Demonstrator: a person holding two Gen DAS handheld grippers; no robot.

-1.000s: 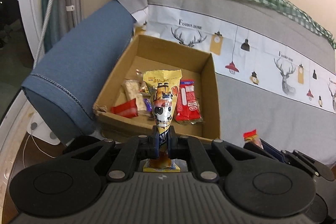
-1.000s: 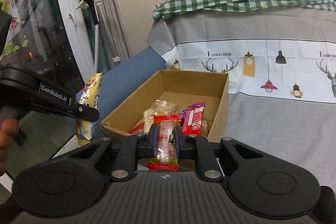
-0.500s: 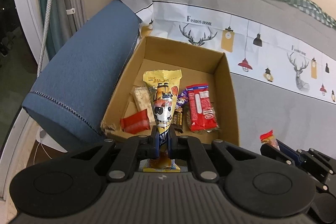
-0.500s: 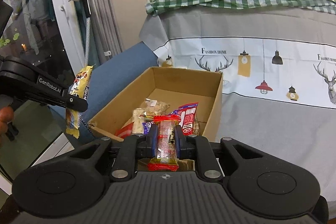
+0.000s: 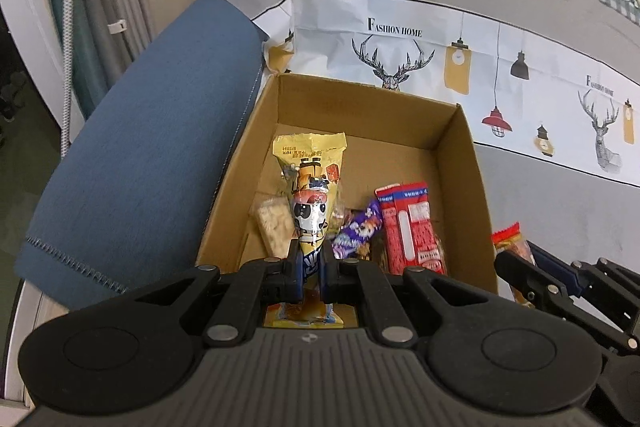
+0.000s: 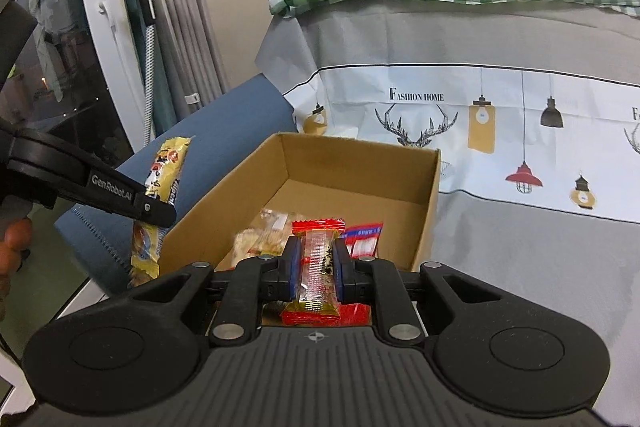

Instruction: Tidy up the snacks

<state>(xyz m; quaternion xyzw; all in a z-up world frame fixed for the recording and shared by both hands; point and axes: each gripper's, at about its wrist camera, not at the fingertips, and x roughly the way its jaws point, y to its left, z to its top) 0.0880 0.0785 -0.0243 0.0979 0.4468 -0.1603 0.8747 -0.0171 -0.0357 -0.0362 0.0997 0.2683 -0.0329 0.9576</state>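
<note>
Snacks (image 5: 412, 227) in box (image 5: 460, 131), lower ends hidden by left gripper (image 5: 311, 264)

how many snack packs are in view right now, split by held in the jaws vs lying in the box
Held in jaws: 2 (yellow cartoon-print snack pouch, clear red-ended snack bar)
Lying in brown cardboard box: at least 3 (pale rice cracker pack, purple candy wrapper, red biscuit packet)
Total: at least 5

one box (image 5: 464, 163), six snacks (image 5: 412, 227) (two gripped)

Even, soft indoor light, faint shadows — sharp focus centrally, strong fisheye bending and dark vignetting at edges.
</note>
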